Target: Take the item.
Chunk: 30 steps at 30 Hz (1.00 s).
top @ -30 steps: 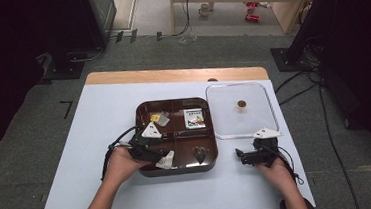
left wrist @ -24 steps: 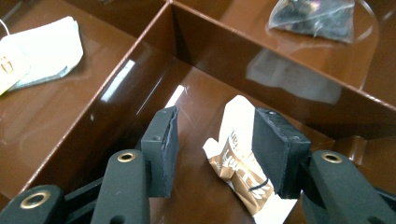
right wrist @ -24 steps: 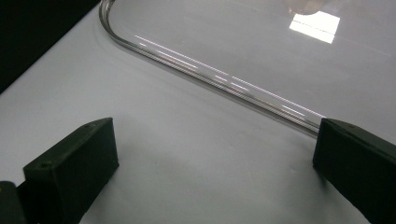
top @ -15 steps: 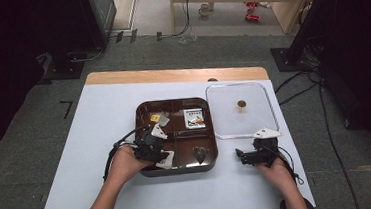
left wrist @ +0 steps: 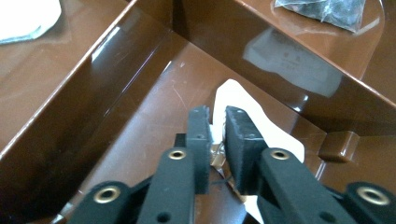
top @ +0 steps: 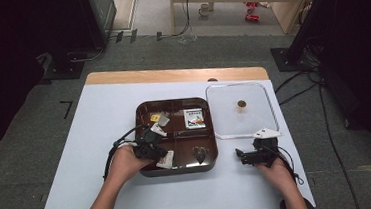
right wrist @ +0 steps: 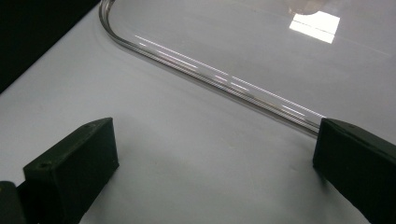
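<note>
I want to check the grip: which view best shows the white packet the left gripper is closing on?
The left gripper view: the left gripper has its jaws almost shut around the white packet in a tray compartment. The high view shows it small, beside the hand.

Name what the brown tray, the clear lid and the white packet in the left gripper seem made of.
Brown tray: probably glossy moulded plastic, sharp reflections. Clear lid: transparent plastic or acrylic, table visible through it, bright rim glints. White packet: thin paper or film, flat; left gripper pinches its edge.

The left hand-held gripper hides part of the white packet; its print is unreadable.
</note>
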{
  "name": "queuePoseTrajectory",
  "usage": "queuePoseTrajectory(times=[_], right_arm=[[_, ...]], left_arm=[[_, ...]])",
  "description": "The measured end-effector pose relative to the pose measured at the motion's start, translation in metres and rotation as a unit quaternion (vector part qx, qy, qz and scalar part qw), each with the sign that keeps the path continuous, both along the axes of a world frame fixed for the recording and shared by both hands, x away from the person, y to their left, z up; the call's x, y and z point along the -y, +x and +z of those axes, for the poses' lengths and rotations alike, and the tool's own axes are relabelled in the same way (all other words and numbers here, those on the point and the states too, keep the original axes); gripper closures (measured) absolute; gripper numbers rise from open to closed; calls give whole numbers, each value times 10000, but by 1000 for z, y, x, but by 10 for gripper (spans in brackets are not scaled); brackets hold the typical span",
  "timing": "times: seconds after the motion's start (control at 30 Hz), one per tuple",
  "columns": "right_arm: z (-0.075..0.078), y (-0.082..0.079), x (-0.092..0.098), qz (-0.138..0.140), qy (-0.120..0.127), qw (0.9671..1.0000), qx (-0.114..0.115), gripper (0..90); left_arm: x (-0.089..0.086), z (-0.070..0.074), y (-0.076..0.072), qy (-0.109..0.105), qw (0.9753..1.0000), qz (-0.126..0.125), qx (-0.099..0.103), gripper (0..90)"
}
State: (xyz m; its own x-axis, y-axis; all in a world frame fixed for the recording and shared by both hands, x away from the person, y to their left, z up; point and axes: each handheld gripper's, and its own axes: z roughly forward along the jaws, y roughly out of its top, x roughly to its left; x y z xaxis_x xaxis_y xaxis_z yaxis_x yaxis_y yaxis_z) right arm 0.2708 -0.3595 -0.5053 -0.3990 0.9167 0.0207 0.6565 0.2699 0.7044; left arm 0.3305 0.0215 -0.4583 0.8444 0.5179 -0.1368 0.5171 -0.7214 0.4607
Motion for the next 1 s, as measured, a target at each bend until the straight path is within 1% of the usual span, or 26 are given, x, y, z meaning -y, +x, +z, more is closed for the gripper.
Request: queuePoseTrajectory(times=[0.17,0.27,0.33,0.4,0.43,0.47,0.5,0.57,0.7,0.83,0.93,1.0], right_arm=[[0,0,0,-5,6,10000,-4,0],[0,0,0,-4,3,10000,-4,0],[0,0,0,-5,4,10000,-4,0],[0,0,0,-4,3,10000,-3,0],[0,0,0,-4,3,10000,-3,0],[0,0,0,-4,4,10000,-3,0],[0,0,0,-4,4,10000,-3,0],[0,0,0,-4,5,10000,-4,0],[0,0,0,-9,10,10000,-5,0],[0,0,0,-7,12,10000,-4,0],[0,0,0,-8,12,10000,-5,0],[0,0,0,-7,12,10000,-4,0]], left_arm=[[0,1,1,-11,9999,83,-91,847],[-1,1,2,-46,9999,86,-137,852],[-2,3,2,-70,9999,119,-77,854],[-4,5,3,-141,9998,144,-80,855],[-4,5,3,-141,9998,144,-80,855],[-7,6,4,-231,9995,193,-73,856],[-7,6,4,-231,9995,193,-73,855],[-11,9,5,-354,9990,244,-86,856],[-14,12,5,-412,9988,261,-56,855],[-19,17,6,-536,9981,314,-25,856],[-21,19,6,-549,9980,307,-3,855],[-23,22,6,-630,9975,324,25,856]])
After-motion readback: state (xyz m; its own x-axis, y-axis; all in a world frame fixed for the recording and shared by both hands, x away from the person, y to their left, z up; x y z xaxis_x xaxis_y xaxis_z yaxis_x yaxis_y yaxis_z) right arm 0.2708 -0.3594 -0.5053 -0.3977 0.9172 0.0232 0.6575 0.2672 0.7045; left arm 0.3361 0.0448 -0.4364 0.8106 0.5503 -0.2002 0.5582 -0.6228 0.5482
